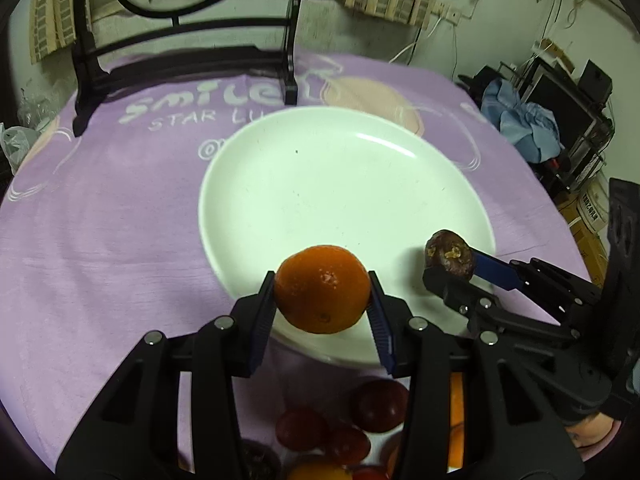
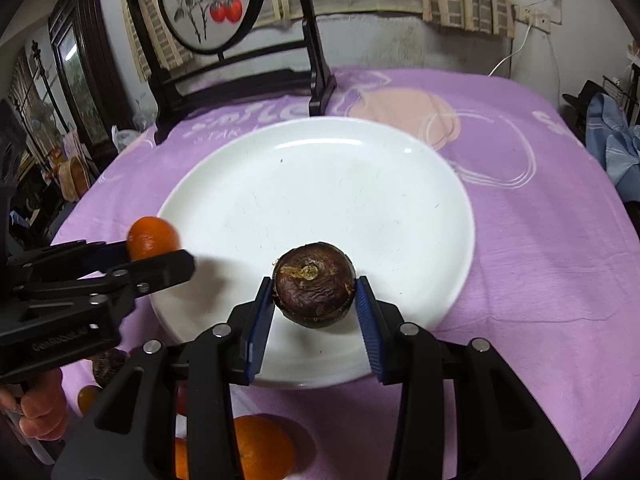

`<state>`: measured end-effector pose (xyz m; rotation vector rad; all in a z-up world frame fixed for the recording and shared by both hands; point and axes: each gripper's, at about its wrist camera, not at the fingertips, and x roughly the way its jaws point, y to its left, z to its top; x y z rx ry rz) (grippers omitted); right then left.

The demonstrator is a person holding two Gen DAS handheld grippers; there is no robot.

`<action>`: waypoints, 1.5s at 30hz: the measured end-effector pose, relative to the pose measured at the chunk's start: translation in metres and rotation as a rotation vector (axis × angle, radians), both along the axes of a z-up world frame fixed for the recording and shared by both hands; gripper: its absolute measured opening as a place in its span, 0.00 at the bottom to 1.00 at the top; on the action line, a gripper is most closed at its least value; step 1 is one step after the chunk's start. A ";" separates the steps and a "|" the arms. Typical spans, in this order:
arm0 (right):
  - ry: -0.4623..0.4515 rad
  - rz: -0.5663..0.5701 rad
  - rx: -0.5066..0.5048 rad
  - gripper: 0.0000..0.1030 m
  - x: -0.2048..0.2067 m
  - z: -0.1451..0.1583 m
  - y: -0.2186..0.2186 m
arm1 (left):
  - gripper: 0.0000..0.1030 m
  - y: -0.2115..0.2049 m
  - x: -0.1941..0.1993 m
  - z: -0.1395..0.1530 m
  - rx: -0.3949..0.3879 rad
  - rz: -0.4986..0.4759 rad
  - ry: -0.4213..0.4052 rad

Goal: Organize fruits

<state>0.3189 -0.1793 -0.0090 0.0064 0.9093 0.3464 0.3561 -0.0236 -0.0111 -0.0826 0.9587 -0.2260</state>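
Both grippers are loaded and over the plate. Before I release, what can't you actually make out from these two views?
- Fruit pile, left wrist view: count and kinds, hidden behind the left gripper and cut by the bottom edge.
- Underside of the orange and the dark fruit: clearance above the plate unreadable.
- Tablecloth lettering: blurred.

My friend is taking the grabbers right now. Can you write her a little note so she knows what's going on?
Left gripper: shut on an orange, over the near rim of the white plate.
Right gripper: shut on a dark brown fruit, also above the plate.
Done: both fruits picked up; nothing is on the plate yet.
Left: set both down, then fetch the loose fruits on the purple cloth nearest you.
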 end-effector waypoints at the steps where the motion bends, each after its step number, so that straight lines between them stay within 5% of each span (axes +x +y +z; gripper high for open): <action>1: 0.000 0.006 -0.009 0.44 -0.001 -0.001 0.002 | 0.44 -0.001 0.003 -0.003 0.007 0.008 0.009; 2: -0.005 0.013 -0.018 0.46 -0.003 0.000 0.003 | 0.46 0.000 0.003 -0.005 0.010 0.015 0.007; 6: -0.056 0.045 -0.036 0.54 -0.021 0.014 0.006 | 0.90 0.007 -0.020 0.011 0.051 0.044 -0.094; 7: -0.077 0.055 -0.037 0.54 -0.027 0.018 0.006 | 0.92 0.011 -0.030 0.019 0.052 0.051 -0.132; 12: -0.162 0.104 -0.028 0.63 -0.070 0.030 0.001 | 0.94 0.031 -0.079 0.028 0.023 0.042 -0.180; 21: -0.115 0.160 0.014 0.63 -0.123 0.020 -0.007 | 0.94 0.054 -0.168 -0.006 -0.033 0.007 -0.156; 24: -0.076 0.165 0.021 0.63 -0.130 0.014 -0.010 | 0.94 0.048 -0.186 -0.015 0.005 -0.026 -0.156; 33: -0.009 0.173 0.008 0.62 -0.134 -0.003 -0.014 | 0.94 0.030 -0.197 -0.018 0.020 -0.140 -0.166; 45: 0.036 0.215 -0.021 0.46 -0.132 -0.017 -0.003 | 0.94 0.025 -0.196 -0.024 0.033 -0.175 -0.127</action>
